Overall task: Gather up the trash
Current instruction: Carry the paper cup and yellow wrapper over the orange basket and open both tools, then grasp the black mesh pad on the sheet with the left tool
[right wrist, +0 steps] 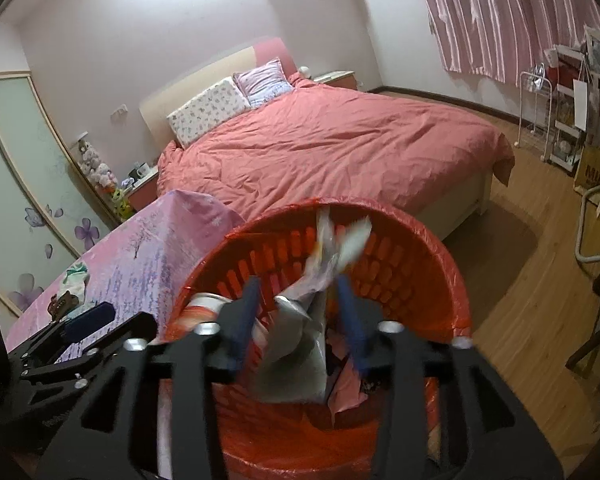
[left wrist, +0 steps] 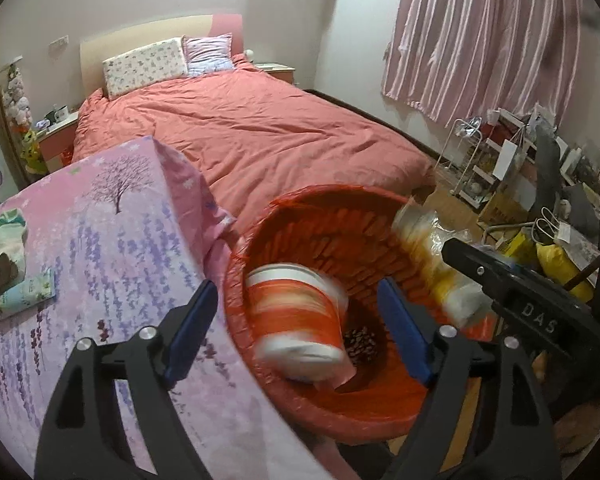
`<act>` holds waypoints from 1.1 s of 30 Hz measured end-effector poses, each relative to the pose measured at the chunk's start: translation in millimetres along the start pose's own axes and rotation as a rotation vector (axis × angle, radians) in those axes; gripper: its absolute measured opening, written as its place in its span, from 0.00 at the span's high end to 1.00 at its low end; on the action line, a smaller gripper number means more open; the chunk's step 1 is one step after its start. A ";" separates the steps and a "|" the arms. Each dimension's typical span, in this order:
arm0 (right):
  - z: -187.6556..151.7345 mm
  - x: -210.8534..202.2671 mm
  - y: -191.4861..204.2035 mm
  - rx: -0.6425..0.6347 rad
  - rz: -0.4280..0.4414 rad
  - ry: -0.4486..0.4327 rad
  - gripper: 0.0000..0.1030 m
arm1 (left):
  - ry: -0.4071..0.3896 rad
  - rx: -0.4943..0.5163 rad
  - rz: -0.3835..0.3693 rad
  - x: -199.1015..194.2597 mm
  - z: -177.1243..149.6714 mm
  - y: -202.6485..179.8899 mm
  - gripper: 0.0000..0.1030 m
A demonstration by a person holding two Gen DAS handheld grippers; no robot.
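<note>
Our left tool (left wrist: 296, 316) gapes wide over the red bin (left wrist: 380, 412), a blurred cup (left wrist: 300, 320) loose between its fingers. Our right tool (right wrist: 300, 312) stands wide around a blurred wrapper (right wrist: 332, 248). Left lies the pink-clothed surface (left wrist: 112, 240); beyond, the bed (left wrist: 260, 128).

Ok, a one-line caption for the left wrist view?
Open left gripper above the red bin as an orange-and-white cup drops in, blurred.
</note>
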State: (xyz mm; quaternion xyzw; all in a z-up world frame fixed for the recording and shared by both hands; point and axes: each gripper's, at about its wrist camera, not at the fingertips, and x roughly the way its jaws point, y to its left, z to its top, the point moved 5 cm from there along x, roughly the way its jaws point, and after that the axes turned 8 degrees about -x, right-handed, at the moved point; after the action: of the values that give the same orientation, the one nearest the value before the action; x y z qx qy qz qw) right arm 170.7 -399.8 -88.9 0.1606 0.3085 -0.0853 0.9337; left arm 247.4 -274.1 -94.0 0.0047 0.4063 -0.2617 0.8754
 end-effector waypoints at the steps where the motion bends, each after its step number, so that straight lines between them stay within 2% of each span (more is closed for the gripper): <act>1: -1.4 -0.6 -0.5 0.001 -0.004 0.000 0.51 | 0.002 -0.004 0.005 1.3 0.5 1.0 0.20; 5: -6.1 -5.0 2.9 -0.011 -0.025 -0.002 0.44 | 0.000 -0.023 0.032 -4.9 -1.6 20.6 0.20; 9: -8.8 -12.9 11.9 -0.039 -0.062 -0.016 0.38 | -0.021 -0.025 0.091 -21.0 -5.0 45.9 0.18; 14: -9.5 -13.4 22.8 -0.079 -0.088 -0.014 0.35 | -0.042 -0.072 0.178 -46.5 -16.0 101.9 0.17; 20: -19.3 -12.4 56.1 -0.129 -0.072 0.006 0.34 | -0.075 -0.182 0.368 -89.2 -31.0 200.6 0.16; 23: -23.5 -12.7 74.4 -0.154 -0.053 0.016 0.34 | -0.091 -0.272 0.480 -111.4 -37.4 259.9 0.16; 26: -28.6 -8.9 94.9 -0.181 -0.030 0.030 0.34 | -0.097 -0.374 0.561 -126.0 -43.7 315.4 0.16; 31: -36.7 -1.7 125.5 -0.220 0.004 0.058 0.34 | -0.054 -0.446 0.556 -120.7 -49.9 355.9 0.18; 33: -38.8 -0.5 134.7 -0.235 0.014 0.065 0.34 | -0.032 -0.459 0.549 -112.7 -50.0 364.3 0.22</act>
State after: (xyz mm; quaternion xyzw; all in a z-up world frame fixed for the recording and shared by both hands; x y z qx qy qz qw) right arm 183.9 -260.3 -84.7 0.0548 0.3456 -0.0368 0.9361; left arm 320.2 102.5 -121.5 -0.0870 0.4245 0.0811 0.8976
